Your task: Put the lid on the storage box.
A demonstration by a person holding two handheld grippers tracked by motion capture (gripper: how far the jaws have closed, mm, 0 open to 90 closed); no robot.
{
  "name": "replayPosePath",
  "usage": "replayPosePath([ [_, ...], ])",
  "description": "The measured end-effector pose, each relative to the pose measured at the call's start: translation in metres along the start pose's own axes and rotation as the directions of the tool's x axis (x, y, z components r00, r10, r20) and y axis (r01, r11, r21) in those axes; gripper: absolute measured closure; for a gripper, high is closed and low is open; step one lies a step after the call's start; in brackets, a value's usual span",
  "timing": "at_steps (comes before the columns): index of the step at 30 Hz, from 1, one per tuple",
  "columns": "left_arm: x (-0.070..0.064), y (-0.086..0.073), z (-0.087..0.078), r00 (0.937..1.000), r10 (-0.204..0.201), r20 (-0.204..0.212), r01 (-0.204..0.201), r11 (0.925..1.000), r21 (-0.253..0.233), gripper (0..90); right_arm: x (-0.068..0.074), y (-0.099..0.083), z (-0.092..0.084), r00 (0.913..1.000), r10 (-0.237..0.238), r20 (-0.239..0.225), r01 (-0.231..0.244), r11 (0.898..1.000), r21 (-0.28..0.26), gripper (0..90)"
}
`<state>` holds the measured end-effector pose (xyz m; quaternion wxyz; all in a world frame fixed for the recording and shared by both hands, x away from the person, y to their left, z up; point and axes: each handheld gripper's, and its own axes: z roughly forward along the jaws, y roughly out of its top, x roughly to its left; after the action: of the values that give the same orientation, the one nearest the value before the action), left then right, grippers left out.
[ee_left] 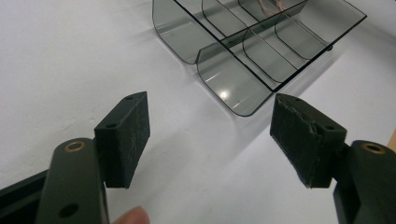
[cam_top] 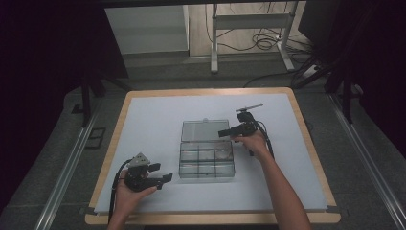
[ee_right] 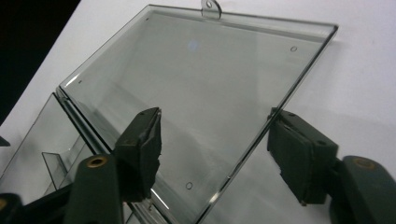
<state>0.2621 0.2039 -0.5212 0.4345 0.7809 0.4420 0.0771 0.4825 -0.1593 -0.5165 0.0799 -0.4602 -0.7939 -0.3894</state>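
A clear smoky plastic compartment box [cam_top: 207, 162] lies open in the middle of the white table, its flat lid [cam_top: 205, 130] folded back on the far side. My right gripper [cam_top: 224, 132] is at the lid's right edge. In the right gripper view its jaws [ee_right: 215, 144] stand apart: one pad hovers over the lid [ee_right: 196, 79], the other sits just outside its rim, and neither presses on it. My left gripper [cam_top: 162, 172] is held near the front left, a short way from the box. Its jaws [ee_left: 210, 135] are open with nothing between them and point at the box's corner [ee_left: 243, 51].
The white mat [cam_top: 153, 120] covers a wooden-edged table [cam_top: 210, 218]. Bare mat lies left and right of the box. Beyond the far edge are a desk frame [cam_top: 214, 43] and cables on the floor [cam_top: 261, 40].
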Motion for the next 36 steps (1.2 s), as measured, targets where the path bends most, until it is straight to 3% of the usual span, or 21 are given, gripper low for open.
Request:
replayPosePath([
  [16,0.000,0.000,0.002,1.0000,0.001,0.000,-0.001,1.0000,0.007,28.6,0.002,0.000,-0.011,0.9980,-0.063,-0.010,0.062,0.997,-0.056,50.9],
  [24,-0.001,0.000,0.003,1.0000,0.002,0.000,-0.002,0.9999,0.011,28.6,0.001,-0.005,-0.018,0.9934,-0.109,-0.034,0.105,0.988,-0.111,59.8],
  [36,-0.001,-0.001,0.005,1.0000,0.003,0.000,-0.003,0.9999,0.015,28.5,0.003,-0.010,-0.027,0.9888,-0.142,-0.047,0.132,0.977,-0.165,68.8],
])
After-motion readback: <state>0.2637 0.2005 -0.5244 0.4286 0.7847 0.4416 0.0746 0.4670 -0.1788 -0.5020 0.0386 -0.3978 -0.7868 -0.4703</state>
